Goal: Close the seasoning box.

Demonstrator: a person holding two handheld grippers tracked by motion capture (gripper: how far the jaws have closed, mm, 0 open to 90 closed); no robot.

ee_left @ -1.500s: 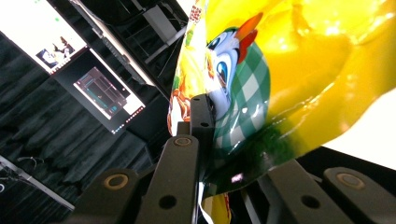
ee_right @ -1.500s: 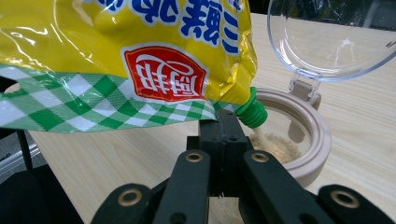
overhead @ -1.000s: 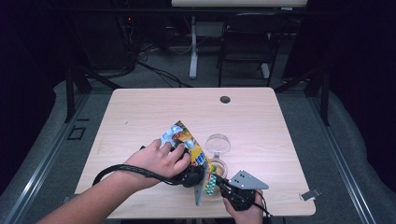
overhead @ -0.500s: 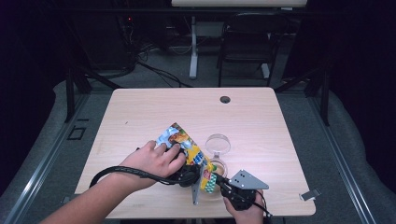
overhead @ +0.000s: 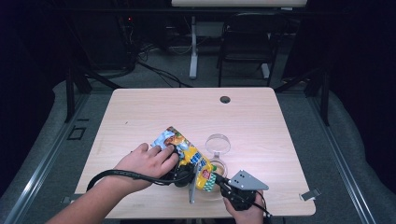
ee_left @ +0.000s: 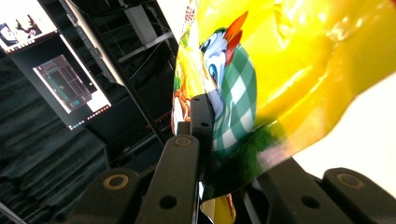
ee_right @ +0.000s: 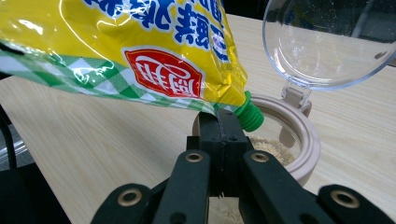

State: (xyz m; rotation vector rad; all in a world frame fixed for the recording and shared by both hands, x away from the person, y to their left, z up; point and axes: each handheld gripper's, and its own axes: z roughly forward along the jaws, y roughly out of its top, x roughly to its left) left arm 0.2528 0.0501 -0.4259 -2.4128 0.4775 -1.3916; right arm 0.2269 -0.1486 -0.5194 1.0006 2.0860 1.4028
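A yellow snack bag (overhead: 183, 148) hangs tilted over a round beige container (overhead: 219, 164) near the table's front edge. Its green spout (ee_right: 250, 116) points down over the container's rim (ee_right: 308, 149), and pale granules (ee_right: 270, 146) lie inside. The clear lid (overhead: 218, 143) stands swung open at the far side. My left gripper (overhead: 188, 175) is shut on the bag's green-checked bottom edge (ee_left: 238, 116), with a hand lying over the bag. My right gripper (ee_right: 219, 122) is shut, its tips against the container's near rim. Whether it pinches anything there is hidden.
The wooden table (overhead: 154, 112) has a dark cable hole (overhead: 225, 99) at the back middle. A black cable (overhead: 121, 173) loops from the left gripper toward the front edge. A chair (overhead: 247, 42) and a desk leg (overhead: 193, 51) stand on the floor beyond.
The left hand and the bag's upper end have edged slightly to the left. The right gripper and the container have stayed put.
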